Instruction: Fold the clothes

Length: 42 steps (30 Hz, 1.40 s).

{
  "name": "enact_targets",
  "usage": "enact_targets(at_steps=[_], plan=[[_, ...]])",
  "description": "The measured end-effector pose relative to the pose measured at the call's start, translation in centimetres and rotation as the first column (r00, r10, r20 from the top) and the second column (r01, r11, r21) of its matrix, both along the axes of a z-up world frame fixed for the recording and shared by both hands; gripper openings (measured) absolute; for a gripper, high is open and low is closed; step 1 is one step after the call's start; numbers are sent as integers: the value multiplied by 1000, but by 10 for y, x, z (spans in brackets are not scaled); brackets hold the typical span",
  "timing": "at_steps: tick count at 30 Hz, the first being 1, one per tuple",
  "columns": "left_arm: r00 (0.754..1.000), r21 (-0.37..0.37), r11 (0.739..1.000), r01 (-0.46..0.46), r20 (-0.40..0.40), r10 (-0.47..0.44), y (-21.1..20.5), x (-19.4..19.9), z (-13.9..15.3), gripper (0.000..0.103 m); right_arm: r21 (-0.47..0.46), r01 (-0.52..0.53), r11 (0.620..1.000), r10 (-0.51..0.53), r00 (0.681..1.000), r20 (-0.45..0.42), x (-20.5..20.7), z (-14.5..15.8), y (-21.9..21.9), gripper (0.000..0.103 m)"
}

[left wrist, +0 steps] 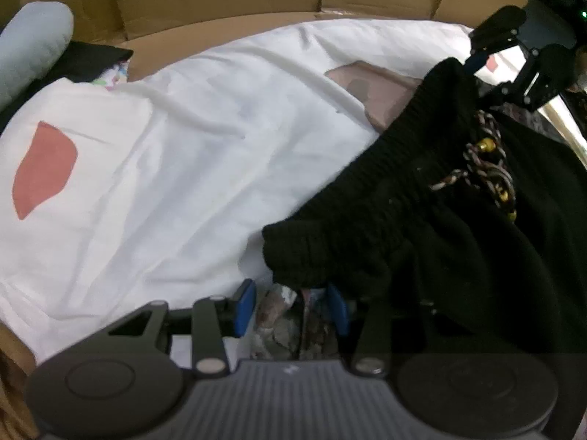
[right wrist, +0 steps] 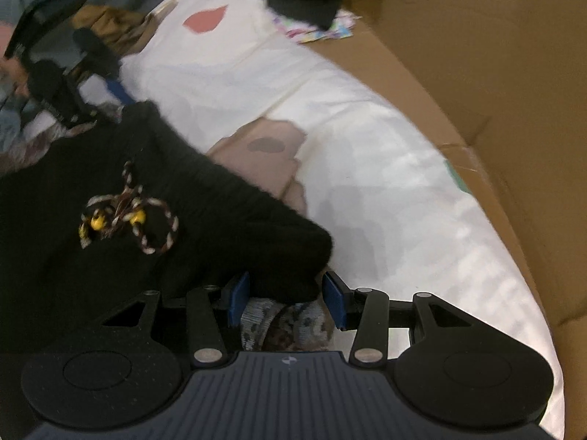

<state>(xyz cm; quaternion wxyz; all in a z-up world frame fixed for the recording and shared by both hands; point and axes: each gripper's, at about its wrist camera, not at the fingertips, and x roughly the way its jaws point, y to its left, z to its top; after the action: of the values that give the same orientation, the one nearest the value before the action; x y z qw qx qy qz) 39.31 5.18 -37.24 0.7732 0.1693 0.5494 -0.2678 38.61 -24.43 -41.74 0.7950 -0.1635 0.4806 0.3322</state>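
A black knitted garment is held up over a white sheet that is spread across a cardboard surface. Its ribbed hem is clamped between the blue pads of the left gripper at one corner, with patterned fabric bunched below. The other corner of the hem is pinched by the right gripper. A braided drawstring with yellow beads is seen lying on the black fabric. A red patch is printed on the sheet.
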Motion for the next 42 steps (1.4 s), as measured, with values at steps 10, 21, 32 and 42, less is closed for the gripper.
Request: enact_targets(at_steps=[10, 21, 32, 42], plan=[[999, -52, 998, -39, -31, 38, 6, 1, -2, 40, -30, -52, 998, 51, 999, -7, 1, -7, 16, 33], [999, -92, 996, -11, -31, 8, -3, -12, -3, 39, -2, 142, 990, -141, 988, 59, -9, 17, -13, 14], [982, -100, 995, -5, 187, 23, 2, -25, 25, 14, -71, 242, 968, -229, 961, 155, -23, 23, -11, 14], [935, -35, 995, -91, 342, 97, -11, -1, 35, 13, -113, 300, 947, -261, 927, 271, -6, 30, -6, 13]])
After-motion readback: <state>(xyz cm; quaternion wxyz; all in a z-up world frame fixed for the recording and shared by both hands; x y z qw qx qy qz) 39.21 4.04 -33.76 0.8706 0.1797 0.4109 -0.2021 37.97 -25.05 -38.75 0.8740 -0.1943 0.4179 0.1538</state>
